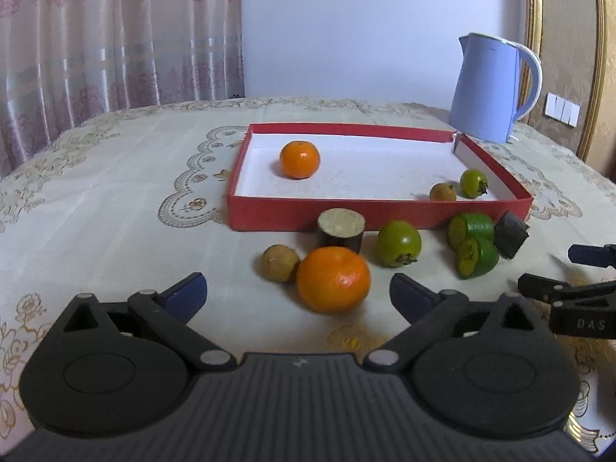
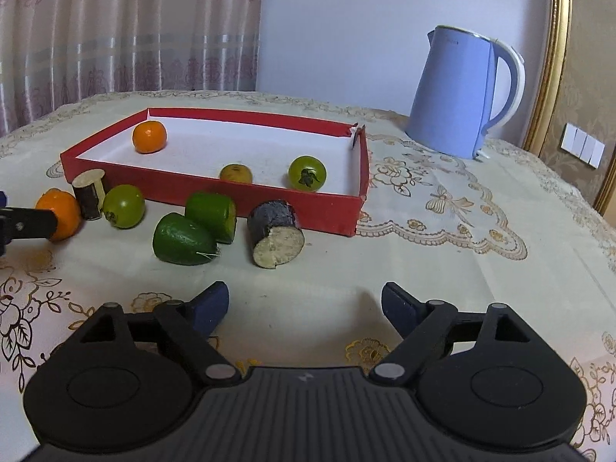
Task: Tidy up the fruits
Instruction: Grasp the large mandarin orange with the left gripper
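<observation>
A red box (image 1: 346,213) (image 2: 215,192) holds an orange (image 1: 300,159) (image 2: 149,136), a small brown fruit (image 1: 442,192) (image 2: 235,173) and a green fruit (image 1: 473,183) (image 2: 307,173). In front of it on the cloth lie an orange (image 1: 333,279) (image 2: 57,213), a brown fruit (image 1: 280,262), a green fruit (image 1: 398,243) (image 2: 123,206), two green cut pieces (image 1: 473,244) (image 2: 198,229) and two dark cut stumps (image 1: 340,229) (image 2: 275,233). My left gripper (image 1: 298,294) is open, just short of the near orange. My right gripper (image 2: 304,306) is open and empty, short of the nearer stump.
A blue kettle (image 1: 492,88) (image 2: 462,92) stands behind the box at the right. The table has an embroidered cream cloth (image 1: 115,211). Curtains hang behind at the left. The right gripper's fingers (image 1: 558,288) show at the left view's right edge.
</observation>
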The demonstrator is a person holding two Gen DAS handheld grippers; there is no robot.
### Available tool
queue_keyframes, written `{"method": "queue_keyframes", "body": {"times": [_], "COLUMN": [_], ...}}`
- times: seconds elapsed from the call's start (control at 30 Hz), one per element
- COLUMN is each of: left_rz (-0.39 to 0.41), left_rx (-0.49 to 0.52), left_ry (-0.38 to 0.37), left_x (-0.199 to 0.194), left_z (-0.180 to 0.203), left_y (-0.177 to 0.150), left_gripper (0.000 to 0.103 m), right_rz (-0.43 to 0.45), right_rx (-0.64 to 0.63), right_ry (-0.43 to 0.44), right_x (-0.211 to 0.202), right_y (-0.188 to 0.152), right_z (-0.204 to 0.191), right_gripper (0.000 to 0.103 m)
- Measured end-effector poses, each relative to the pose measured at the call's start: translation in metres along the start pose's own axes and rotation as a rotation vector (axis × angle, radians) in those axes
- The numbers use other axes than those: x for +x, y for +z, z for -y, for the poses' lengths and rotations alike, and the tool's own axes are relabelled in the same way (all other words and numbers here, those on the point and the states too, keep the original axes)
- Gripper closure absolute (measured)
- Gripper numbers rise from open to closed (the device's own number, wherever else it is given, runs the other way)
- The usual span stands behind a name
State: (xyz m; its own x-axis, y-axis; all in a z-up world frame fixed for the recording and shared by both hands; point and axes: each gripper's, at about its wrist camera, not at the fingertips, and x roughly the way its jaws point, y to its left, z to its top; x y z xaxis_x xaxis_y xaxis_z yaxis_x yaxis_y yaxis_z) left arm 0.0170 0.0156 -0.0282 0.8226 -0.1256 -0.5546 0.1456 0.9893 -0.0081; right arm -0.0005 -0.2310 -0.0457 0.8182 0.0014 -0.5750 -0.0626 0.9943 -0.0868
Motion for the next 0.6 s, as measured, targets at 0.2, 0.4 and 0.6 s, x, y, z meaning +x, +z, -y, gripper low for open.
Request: {"method": "queue_keyframes", "body": {"times": [0.2, 0.4, 0.6], "left_rz": [-0.053, -0.052, -0.027], "left_rx": [0.001, 0.007, 0.038], "left_ry": [0.006, -0.034, -0.02], "left_x": [0.015, 0.016, 0.015], "left_z": [0.007, 0.009, 0.015], "left_y": [0.002, 0.002, -0.003], "left_gripper": [0.037, 0.062, 0.062], "right_rz": [-0.009, -0.018, -0.02], "right_rx": [0.022, 0.044, 0.05], "right_ry": [-0.003, 0.008, 0.012], "right_x": [0.002, 0.003, 0.003], "right_y": [0.0, -0.001, -0.001], "right_z": [0.004, 0.007, 0.008], "right_gripper": [0.011, 0.01, 0.01]}}
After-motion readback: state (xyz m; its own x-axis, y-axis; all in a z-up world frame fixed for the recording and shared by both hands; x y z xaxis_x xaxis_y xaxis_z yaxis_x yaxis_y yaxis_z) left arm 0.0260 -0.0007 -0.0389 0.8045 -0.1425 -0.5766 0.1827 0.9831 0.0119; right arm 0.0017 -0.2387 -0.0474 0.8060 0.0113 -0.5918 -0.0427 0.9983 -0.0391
